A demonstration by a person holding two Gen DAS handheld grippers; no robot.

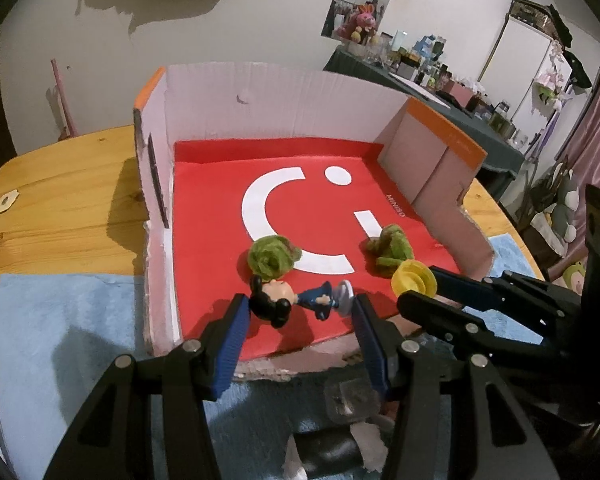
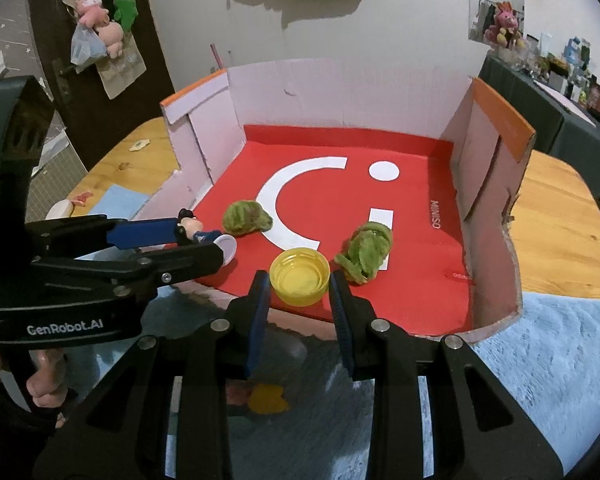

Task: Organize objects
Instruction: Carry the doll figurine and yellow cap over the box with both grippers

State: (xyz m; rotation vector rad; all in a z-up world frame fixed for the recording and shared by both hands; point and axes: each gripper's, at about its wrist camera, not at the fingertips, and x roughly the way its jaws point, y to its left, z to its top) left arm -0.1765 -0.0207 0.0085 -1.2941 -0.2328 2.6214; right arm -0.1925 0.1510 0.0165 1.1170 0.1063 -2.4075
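Observation:
An open-front cardboard box (image 1: 284,104) with a red floor (image 2: 380,200) stands on the table. My left gripper (image 1: 300,300) is shut on a small figurine (image 1: 296,300) with black hair, blue clothes and a white round base. It holds the figurine lying sideways just above the box's front edge. My right gripper (image 2: 299,278) is shut on a yellow bottle cap (image 2: 300,282), hollow side up, over the front of the red floor. Two fuzzy green balls (image 2: 246,218) (image 2: 366,250) lie on the floor behind them. From the right wrist view the left gripper (image 2: 200,240) shows at the left.
The box sits on a wooden table (image 1: 60,184) with a blue cloth (image 1: 60,320) under its front. Small scraps, one yellow (image 2: 266,398), lie on the cloth below the grippers. A person's hand (image 2: 44,384) holds the left gripper. A cluttered dark table (image 1: 440,80) stands at the back right.

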